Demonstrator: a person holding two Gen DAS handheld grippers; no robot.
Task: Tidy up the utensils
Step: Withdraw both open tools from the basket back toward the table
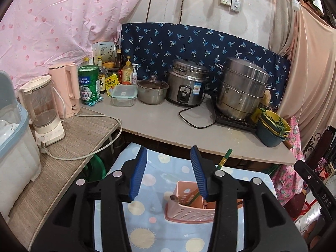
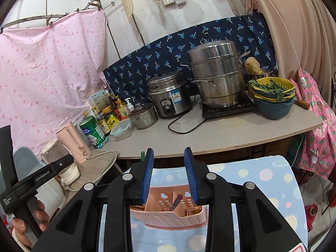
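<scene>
My two wrist cams look forward, tilted down, close over pink utensil holder (image 1: 190, 206) (image 2: 168, 210); both share counter (image 1: 168, 121) (image 2: 231, 134) beyond.

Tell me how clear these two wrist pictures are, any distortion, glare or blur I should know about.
Left wrist view: strong fisheye bend, the counter edge curves, corners are black; the pink utensil caddy is sharp, half hidden behind the left tongs. Right wrist view: same bowing and dark rim; soft even light, mild sheen on the steel steamer pot; the right tongs and caddy show no motion blur.
</scene>
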